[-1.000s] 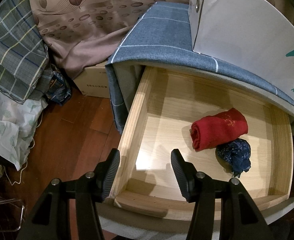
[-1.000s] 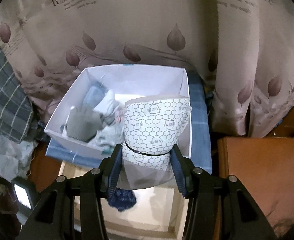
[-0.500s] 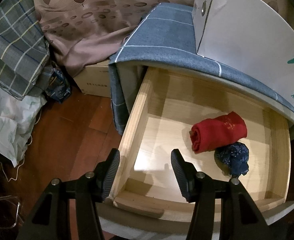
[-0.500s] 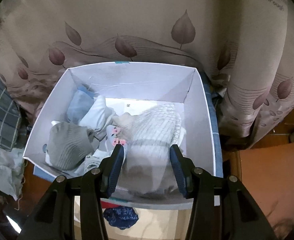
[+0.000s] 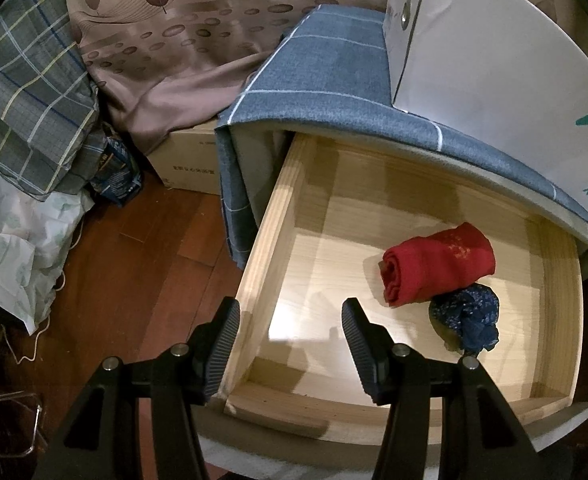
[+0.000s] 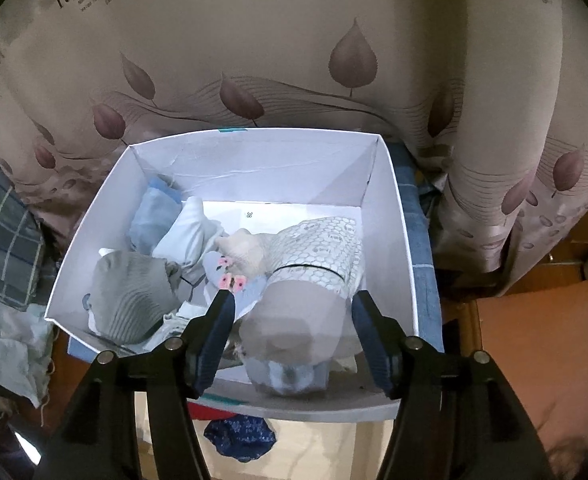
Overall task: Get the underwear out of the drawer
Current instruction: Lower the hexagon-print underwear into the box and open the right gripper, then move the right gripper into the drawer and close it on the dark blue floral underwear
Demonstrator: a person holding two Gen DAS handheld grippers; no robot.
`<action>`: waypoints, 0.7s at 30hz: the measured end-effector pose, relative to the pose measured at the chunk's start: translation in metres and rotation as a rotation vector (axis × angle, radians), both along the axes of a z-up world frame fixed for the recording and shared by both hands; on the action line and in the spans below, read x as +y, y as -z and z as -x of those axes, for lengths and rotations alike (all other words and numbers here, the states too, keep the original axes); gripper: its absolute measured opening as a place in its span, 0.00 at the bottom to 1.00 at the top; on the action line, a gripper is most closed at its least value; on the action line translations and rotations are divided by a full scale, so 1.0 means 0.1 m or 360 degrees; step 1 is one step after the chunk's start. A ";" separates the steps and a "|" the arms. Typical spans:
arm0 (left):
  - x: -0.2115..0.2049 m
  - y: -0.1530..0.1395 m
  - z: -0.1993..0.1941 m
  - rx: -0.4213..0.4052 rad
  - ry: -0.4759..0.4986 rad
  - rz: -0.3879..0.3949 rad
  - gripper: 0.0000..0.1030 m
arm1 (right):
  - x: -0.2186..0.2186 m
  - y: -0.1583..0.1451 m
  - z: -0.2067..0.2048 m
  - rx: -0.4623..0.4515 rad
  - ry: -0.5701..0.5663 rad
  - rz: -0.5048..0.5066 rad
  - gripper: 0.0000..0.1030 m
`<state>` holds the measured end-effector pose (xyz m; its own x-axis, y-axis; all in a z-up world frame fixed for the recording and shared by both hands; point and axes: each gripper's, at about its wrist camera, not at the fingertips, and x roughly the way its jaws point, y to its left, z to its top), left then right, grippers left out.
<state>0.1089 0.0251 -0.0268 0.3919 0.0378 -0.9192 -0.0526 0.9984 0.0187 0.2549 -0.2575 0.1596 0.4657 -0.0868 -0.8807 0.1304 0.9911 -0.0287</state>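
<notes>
Fingers (image 5: 229,336) of my left gripper (image 5: 289,340) are spread wide and hold nothing, straddling the near-left corner of the open wooden drawer (image 5: 265,240). From this side I see what the other camera mostly hides: the drawer's floor with a rolled red underwear (image 5: 438,264) toward its right, and a crumpled dark blue underwear (image 5: 466,316) touching it just in front. Left of the drawer lie a plaid cloth (image 5: 25,92), a cardboard carton (image 5: 189,160) and the wooden floor (image 5: 133,264). A blue checked cloth (image 5: 334,76) covers the cabinet top, and on it stands a white box (image 5: 494,64) whose side reads "XINCCI". My right gripper (image 6: 291,320) is also wide apart, hovering over the near edge of that same white box (image 6: 253,160), seen here from above. Only this view shows its contents: a grey ribbed piece (image 6: 129,292), pale blue and white folded pieces (image 6: 165,220), and a honeycomb-printed underwear (image 6: 318,248) lying free between the fingers (image 6: 217,324), gripped by neither. A "38" is printed on the box floor. Behind hangs a leaf-patterned curtain (image 6: 294,40) with partly legible writing, "through". Below the box edge, the dark blue underwear (image 6: 239,436) peeks out.
</notes>
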 end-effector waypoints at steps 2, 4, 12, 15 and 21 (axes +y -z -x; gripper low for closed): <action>0.00 0.00 0.00 0.0002 0.0001 -0.0003 0.53 | 0.00 -0.03 0.03 0.0009 -0.0015 -0.0007 0.57; 0.00 0.00 0.00 0.0002 -0.0001 -0.0007 0.53 | 0.00 -0.07 0.07 0.0000 -0.0017 0.0006 0.57; 0.02 0.00 0.00 0.0008 -0.0009 -0.0010 0.53 | 0.05 -0.20 0.37 0.0009 -0.0090 -0.0003 0.57; 0.02 0.01 0.00 0.0013 -0.0012 -0.0008 0.53 | 0.09 -0.20 0.56 0.0021 -0.0147 -0.0022 0.57; 0.03 0.01 0.00 0.0019 -0.0011 -0.0009 0.53 | 0.20 -0.07 0.95 0.0059 -0.0245 -0.0099 0.57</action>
<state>0.1093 0.0278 -0.0278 0.3804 0.0460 -0.9237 -0.0594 0.9979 0.0252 0.1598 -0.2373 0.1668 0.4362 0.0385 -0.8990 -0.0232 0.9992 0.0316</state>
